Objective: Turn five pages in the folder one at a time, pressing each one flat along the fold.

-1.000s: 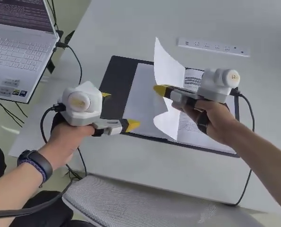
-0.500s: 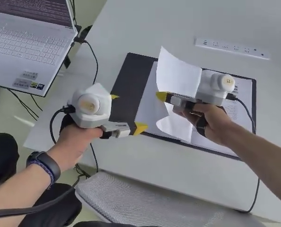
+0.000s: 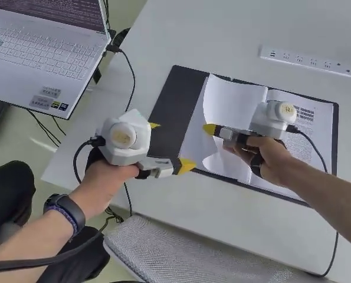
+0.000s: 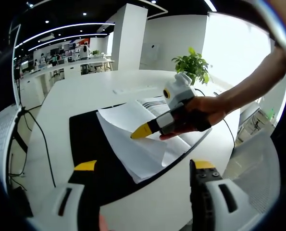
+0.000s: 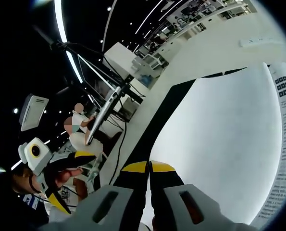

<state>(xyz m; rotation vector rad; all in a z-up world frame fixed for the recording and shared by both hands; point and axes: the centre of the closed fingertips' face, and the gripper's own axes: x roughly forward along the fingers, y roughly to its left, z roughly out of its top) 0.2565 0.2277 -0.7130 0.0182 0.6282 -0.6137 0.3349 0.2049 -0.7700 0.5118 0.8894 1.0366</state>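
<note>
Right gripper: jaws pressed together on the free edge of a lifted page, which arches over the open folder (black cover, lying flat on the white table). Left gripper: jaws spread, holding nothing, near the folder's left corner.

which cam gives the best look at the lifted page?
Head view: the whole lifted page arches over the folder, with the right gripper at it. The left gripper view shows it low and foreshortened. The right gripper view shows blank white close up, with the edges cut off.
</note>
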